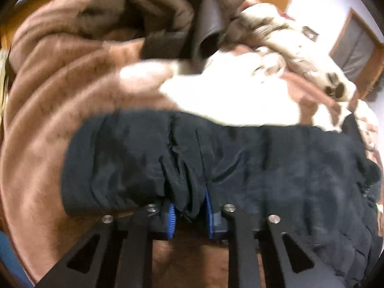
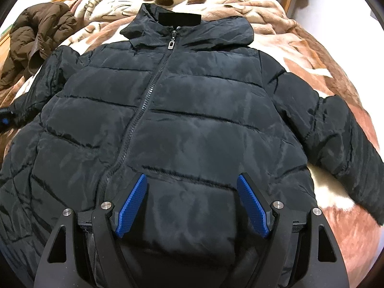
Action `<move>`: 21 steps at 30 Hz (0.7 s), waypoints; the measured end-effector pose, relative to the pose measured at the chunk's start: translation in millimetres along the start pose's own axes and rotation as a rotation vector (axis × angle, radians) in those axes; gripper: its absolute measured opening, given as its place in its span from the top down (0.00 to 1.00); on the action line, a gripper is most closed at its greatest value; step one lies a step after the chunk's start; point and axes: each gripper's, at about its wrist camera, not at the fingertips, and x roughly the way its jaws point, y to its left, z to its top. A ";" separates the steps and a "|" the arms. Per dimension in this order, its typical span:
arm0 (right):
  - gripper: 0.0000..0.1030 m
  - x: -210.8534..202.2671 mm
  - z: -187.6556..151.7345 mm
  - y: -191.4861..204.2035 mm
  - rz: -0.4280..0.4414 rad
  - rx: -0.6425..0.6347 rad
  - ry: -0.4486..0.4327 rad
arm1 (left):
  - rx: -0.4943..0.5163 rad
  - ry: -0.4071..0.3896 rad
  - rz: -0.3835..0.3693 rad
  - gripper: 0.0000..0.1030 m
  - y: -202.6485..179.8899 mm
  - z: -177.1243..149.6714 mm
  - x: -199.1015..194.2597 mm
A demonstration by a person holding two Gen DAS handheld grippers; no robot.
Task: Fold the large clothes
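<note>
A black puffer jacket (image 2: pixel 192 110) lies zipped and face up on the bed, hood at the far end and both sleeves spread outward. My right gripper (image 2: pixel 192 177) hovers open over the jacket's lower front, just right of the zipper (image 2: pixel 144 100), with nothing pinched between its blue pads (image 2: pixel 130 206). The left wrist view is blurred. There my left gripper (image 1: pixel 189 206) is shut on a bunched fold near the end of the jacket's sleeve (image 1: pixel 216 158). Black cloth fills the narrow gap between its blue pads (image 1: pixel 171 218). A bit of the left gripper (image 2: pixel 4 120) shows at that sleeve's end.
A plush brown and cream blanket (image 2: pixel 324 60) with paw prints covers the bed under the jacket. A crumpled brown coat (image 2: pixel 36 36) lies at the far left of the bed, also visible as the brown coat (image 1: pixel 156 7). A wooden door (image 1: pixel 355 48) and white wall stand beyond.
</note>
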 end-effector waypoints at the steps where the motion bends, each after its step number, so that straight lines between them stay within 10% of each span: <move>1: 0.26 -2.5 -1.6 -1.1 0.001 0.001 -0.003 | 0.013 -0.014 -0.019 0.83 -6.5 5.3 -12.2; 12: 0.27 -49.1 -27.2 -29.6 0.014 0.068 -0.072 | 0.303 -0.200 -0.320 0.85 -155.6 32.0 -178.9; 21: 0.27 -64.5 -49.1 -79.2 0.017 0.193 -0.097 | 0.556 -0.065 -0.516 0.84 -318.1 -34.2 -155.7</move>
